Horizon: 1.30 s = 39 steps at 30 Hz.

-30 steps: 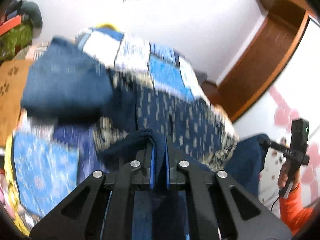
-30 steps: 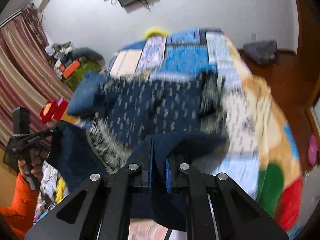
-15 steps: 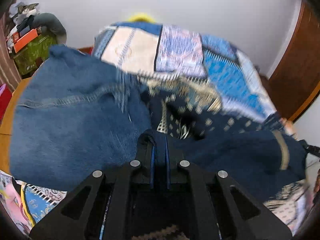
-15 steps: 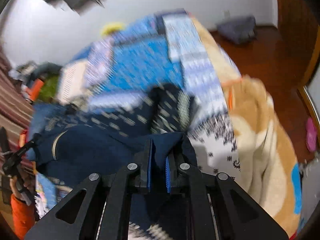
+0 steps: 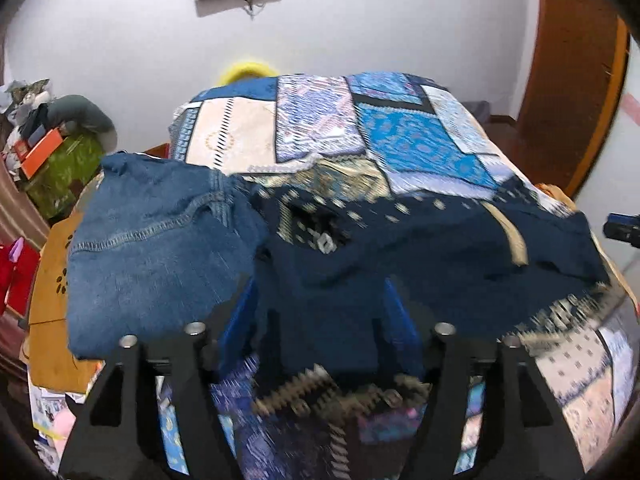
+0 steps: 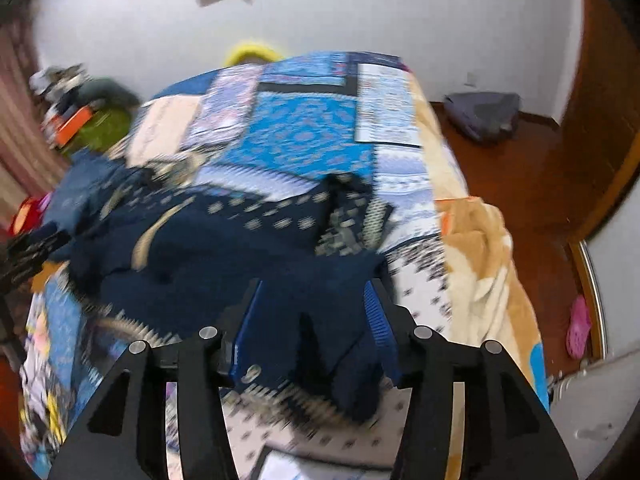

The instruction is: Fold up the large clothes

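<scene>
A large dark navy patterned garment (image 5: 420, 256) lies spread across the near part of the bed; it also shows in the right wrist view (image 6: 224, 248). My left gripper (image 5: 320, 316) is open, its blue pads wide apart, with the garment's near edge lying loose between them. My right gripper (image 6: 312, 320) is open too, with a fold of the same navy cloth draped between its pads. The right gripper's tip shows at the right edge of the left wrist view (image 5: 624, 232).
Folded blue denim (image 5: 160, 248) lies on the bed's left side next to the garment. A blue patchwork bedspread (image 5: 400, 136) covers the bed. A beige blanket (image 6: 480, 248) hangs off the right edge. Clutter (image 5: 52, 148) stands at the left, wooden floor (image 6: 520, 168) at the right.
Both grippers were shut on the navy garment and carried it forward over the bed; now both have opened and the cloth lies dropped on the bed.
</scene>
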Motion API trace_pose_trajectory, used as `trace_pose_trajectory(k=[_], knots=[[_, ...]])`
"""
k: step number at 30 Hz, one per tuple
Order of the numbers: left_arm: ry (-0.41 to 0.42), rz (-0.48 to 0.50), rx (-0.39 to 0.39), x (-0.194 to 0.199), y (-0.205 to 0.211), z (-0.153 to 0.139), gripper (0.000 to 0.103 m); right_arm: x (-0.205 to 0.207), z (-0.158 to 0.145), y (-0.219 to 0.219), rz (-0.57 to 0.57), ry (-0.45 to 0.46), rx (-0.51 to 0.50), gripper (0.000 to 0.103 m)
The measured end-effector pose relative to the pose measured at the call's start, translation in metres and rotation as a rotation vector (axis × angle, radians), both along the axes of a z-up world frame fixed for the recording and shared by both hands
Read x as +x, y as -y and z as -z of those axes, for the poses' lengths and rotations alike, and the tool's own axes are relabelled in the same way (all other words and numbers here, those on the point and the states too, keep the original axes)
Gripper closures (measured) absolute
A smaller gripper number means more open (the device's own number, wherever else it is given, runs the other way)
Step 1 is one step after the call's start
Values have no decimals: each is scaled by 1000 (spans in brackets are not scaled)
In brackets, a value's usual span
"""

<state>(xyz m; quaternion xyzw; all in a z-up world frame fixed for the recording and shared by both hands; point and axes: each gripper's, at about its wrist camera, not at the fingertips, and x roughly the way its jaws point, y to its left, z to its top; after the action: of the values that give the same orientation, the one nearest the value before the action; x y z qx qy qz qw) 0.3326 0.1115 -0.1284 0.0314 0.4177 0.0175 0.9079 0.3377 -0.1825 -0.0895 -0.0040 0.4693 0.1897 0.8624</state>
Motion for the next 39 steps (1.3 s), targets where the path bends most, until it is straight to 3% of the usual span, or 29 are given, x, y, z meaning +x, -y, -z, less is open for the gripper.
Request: trace_pose_trajectory(k=[3,6,11,14,19,25,29,34,37,39], knots=[[-20,19,12,-12,15,9,8,-16,6,-19,-95,-47,18,55],[-66,41,40,-19,29,27,8,-27,25,-38,-162,-114,35,55],[-178,73,8,-17,46,64,8,-26,63,-68,-203,-229,26,55],[-182,75,54,-7,53,78,8,-20,75,-78,-189,-244,10,55],[-191,73,41,23,48,86,8,-3,77,-93,-210,-229,-24,55],[-131,42,98,81,38,62,8,43,62,-103,-200,-165,-84,55],[-82,-26,101,127,25,30,8,85,30,-104,-78,-33,-145,55],[84,-111,36,143,5,-31,8,95,-37,-79,25,98,30,55],[104,-106,-16,132,-2,-46,8,78,-57,-74,-13,132,66,53],[91,-93,-41,121,-4,-42,8,61,-56,-77,-59,132,63,44]])
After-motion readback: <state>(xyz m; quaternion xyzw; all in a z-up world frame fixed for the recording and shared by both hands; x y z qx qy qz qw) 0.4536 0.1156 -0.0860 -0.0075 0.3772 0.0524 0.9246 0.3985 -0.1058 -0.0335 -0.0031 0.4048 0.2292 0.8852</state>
